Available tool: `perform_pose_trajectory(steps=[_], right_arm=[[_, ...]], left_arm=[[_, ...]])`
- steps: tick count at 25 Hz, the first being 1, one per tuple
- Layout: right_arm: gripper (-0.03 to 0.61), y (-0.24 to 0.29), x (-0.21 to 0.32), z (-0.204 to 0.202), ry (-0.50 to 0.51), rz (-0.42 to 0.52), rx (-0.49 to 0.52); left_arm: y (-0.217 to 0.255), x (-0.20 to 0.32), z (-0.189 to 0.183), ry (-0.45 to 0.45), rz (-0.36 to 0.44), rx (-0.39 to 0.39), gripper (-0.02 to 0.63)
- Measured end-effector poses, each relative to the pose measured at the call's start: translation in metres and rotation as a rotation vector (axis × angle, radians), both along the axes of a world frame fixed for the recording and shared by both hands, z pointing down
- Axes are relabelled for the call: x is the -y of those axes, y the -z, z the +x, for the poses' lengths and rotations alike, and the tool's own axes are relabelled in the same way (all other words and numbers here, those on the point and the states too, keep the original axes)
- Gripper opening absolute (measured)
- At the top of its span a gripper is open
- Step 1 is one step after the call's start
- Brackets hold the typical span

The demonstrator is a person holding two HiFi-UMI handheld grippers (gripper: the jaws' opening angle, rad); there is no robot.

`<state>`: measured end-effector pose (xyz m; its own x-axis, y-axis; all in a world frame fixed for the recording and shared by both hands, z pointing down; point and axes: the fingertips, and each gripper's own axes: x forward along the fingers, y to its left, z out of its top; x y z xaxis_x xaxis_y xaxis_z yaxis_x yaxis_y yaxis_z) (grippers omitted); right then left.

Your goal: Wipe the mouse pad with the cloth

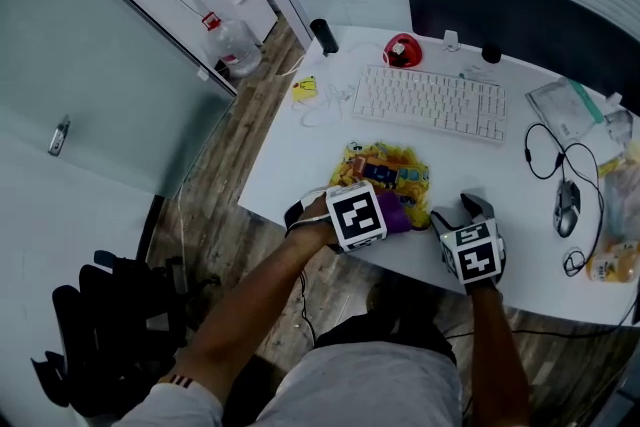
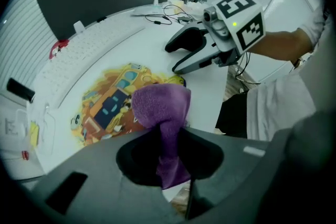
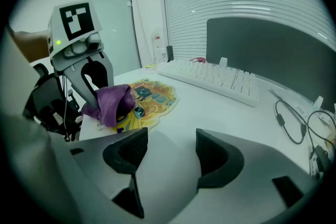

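Centre-left in the head view, the left claw [image 1: 402, 217] is clenched on a purple cloth [image 2: 160, 105], which touches the pad's [image 2: 107, 105] near corner by the worktop [image 1: 300, 155] edge. Just right, the right claw [image 3: 170, 152] is released and empty, off the pad. Unpinned (nothing holds it), the pad may slide with a stroke.

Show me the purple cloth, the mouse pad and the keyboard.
purple cloth [image 2: 160, 105]: left gripper view, on its bunched upper fold.
mouse pad [image 2: 105, 107]: left gripper view, middle of its printed picture.
keyboard [image 1: 430, 103]: head view, centre of the keys.
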<state>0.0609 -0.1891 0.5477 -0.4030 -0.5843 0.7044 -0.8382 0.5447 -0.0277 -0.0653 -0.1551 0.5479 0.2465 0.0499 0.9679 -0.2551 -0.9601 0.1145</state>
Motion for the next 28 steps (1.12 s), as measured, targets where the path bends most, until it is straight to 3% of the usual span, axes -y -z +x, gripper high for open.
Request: perform_pose_trajectory(steps=[3,15,22,28], right_arm=[[0.247,0.0,0.0,-0.001,-0.002,0.002,0.004],[0.249,0.0,0.001,0.0,-0.009,0.004,-0.001],[0.249,-0.001,0.0,0.0,-0.019,0.009,-0.003],[0.249,0.009,-0.002,0.003,-0.024,0.033,0.002]], left_arm=[[-0.002,0.001,-0.035,0.081,-0.047,0.013,0.081],[-0.005,0.033,-0.143,0.336,-0.071,0.028,0.082],[-0.003,0.033,-0.151,0.394,-0.063,-0.032,0.081],[0.019,0.034,-0.142,0.454,-0.005,-0.172,0.081]])
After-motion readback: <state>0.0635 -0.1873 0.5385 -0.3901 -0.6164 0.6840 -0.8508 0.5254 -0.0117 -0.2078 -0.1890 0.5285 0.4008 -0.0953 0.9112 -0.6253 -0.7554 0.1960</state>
